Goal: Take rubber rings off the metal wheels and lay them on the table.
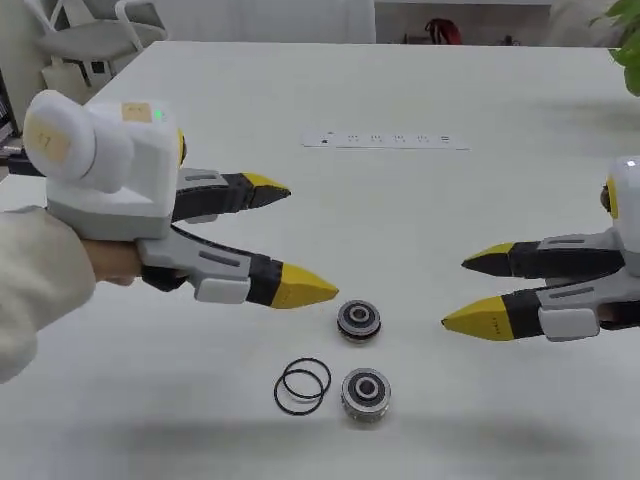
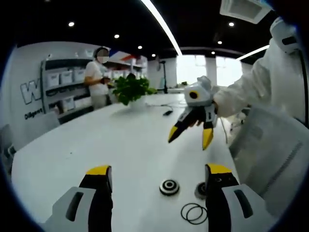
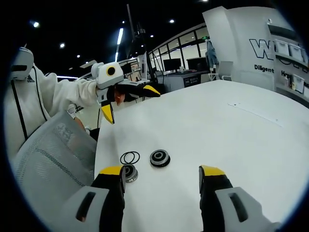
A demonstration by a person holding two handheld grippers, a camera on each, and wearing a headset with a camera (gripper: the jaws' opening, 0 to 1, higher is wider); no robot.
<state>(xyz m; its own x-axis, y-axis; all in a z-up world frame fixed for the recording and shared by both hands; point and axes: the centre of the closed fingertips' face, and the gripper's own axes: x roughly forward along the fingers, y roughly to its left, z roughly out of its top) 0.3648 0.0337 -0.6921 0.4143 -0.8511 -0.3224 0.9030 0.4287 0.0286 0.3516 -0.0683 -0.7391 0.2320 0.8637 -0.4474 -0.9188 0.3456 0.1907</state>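
Observation:
Two metal wheels lie flat on the white table: the far wheel (image 1: 358, 319) (image 2: 169, 187) (image 3: 159, 158) still looks dark around its rim, the near wheel (image 1: 366, 393) (image 2: 201, 190) (image 3: 129, 173) looks bare and silvery. Two thin black rubber rings (image 1: 302, 385) (image 2: 194, 213) (image 3: 129, 157) lie overlapping on the table just left of the near wheel. My left gripper (image 1: 290, 238) (image 2: 158, 172) is open, hovering left of and above the wheels. On the other side my right gripper (image 1: 468, 293) (image 3: 161, 170) hangs open to their right. Both hold nothing.
A white power strip (image 1: 385, 140) lies further back on the table. Chairs (image 1: 95, 30) stand beyond the far left corner. A potted plant (image 2: 131, 90) sits at the table's end, with a person (image 2: 99, 77) by shelves behind it. The table (image 1: 450, 200) is bare around the wheels.

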